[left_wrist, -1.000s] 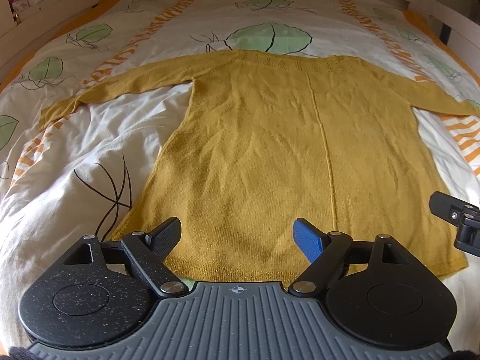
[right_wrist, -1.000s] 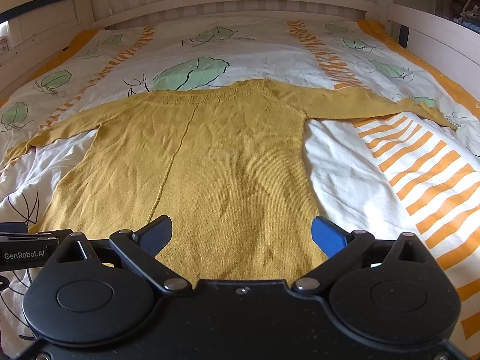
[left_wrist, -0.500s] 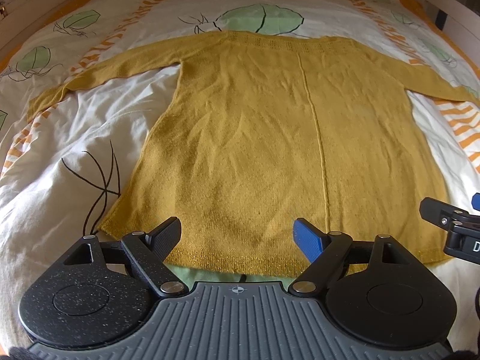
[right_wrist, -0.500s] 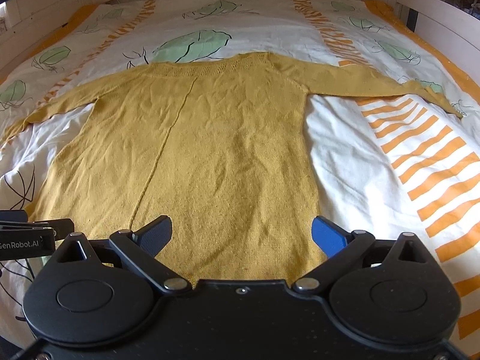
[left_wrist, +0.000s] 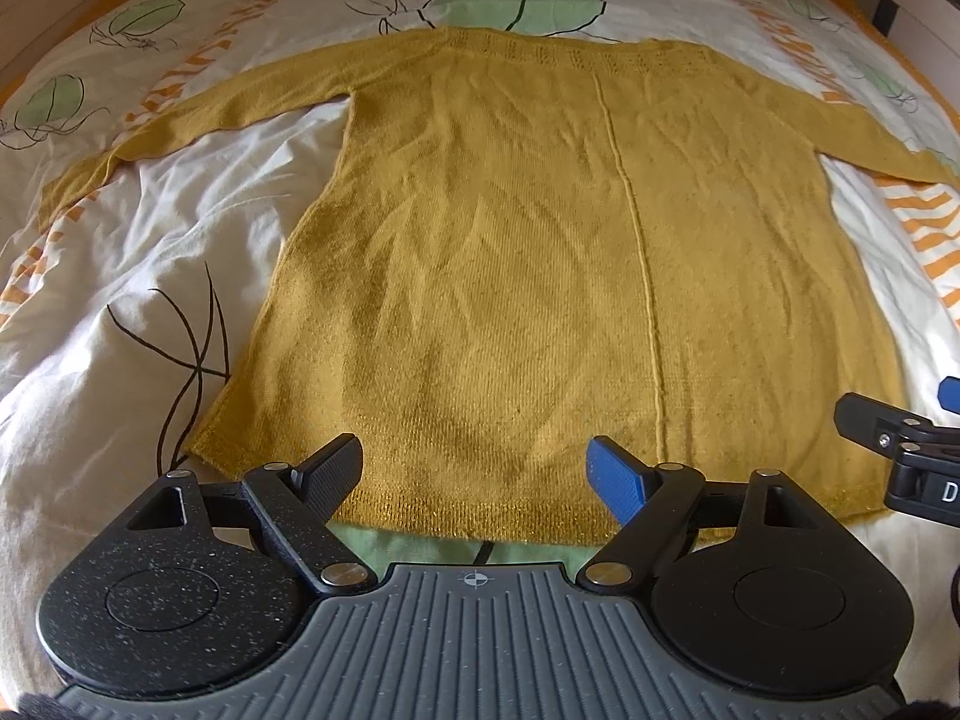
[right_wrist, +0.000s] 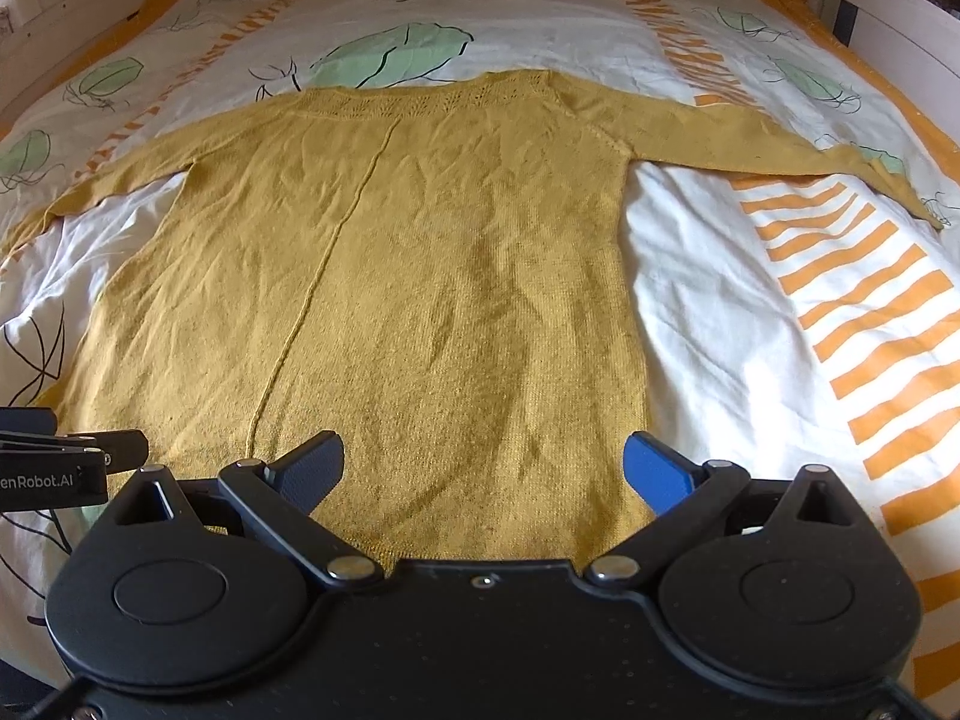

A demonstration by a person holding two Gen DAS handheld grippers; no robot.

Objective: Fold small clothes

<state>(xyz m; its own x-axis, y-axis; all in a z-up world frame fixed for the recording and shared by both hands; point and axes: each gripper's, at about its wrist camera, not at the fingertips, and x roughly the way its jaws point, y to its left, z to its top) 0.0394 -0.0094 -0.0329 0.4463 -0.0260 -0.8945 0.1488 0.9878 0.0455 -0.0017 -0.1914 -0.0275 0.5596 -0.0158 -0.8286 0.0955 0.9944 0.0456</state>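
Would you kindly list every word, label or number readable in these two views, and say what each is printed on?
"enRobot.AI": white print on the left claw, cut off by the left edge of the right wrist view.
"D": a lone white letter on the right claw, cut off by the right edge of the left wrist view.
Yellow knitted sweater and duvet cover: no text.

This is a bedroom in a home. A bed fills both views, made up with a white cotton duvet cover [right_wrist: 720,312] printed with pale green leaves, thin black line drawings and orange stripes, and edged in orange. A white painted wooden bed frame [right_wrist: 888,30] with raised side rails runs round the mattress. Daylight falls across the wrinkled bedding. A mustard-yellow knitted long-sleeved jumper [left_wrist: 540,276] lies spread flat on the bed.
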